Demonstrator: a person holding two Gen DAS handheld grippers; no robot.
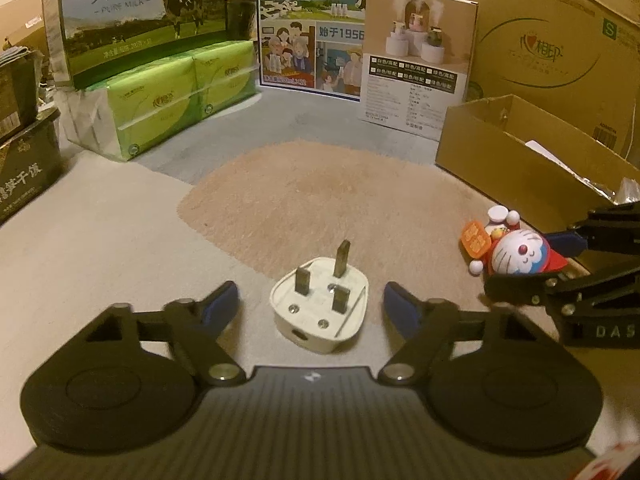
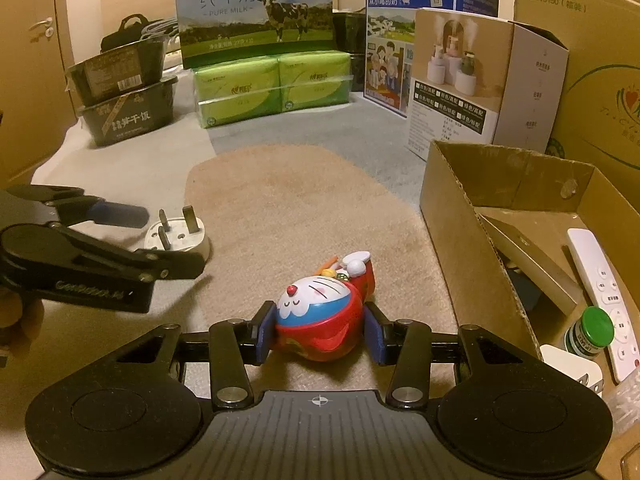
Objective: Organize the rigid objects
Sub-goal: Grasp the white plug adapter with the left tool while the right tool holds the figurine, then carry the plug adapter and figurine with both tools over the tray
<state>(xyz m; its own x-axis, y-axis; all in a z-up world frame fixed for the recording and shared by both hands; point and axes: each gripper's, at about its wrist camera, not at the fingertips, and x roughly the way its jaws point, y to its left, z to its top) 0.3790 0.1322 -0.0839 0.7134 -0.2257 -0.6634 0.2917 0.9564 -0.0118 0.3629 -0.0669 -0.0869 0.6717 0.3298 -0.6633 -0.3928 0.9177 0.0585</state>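
Under dim yellow light, the left tongs (image 1: 311, 305) stand spread around a glossy white plug (image 1: 320, 307) lying prongs-up on the pale carpet (image 1: 100, 240). The right tongs (image 2: 320, 334) pinch a round plastic cat toy (image 2: 320, 320) on a fuzzy tan mat (image 2: 288, 208). Beside it, an open cardboard box (image 2: 448, 216) holds a remote (image 2: 600, 288) and a half-hidden green-capped bottle (image 2: 592, 330). Milk cartons (image 2: 256, 12) stand behind.

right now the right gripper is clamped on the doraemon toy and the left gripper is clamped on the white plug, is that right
Not quite. The right gripper is shut on the Doraemon toy, but the left gripper is open: the left wrist view shows its fingers spread either side of the white plug, touching nothing.
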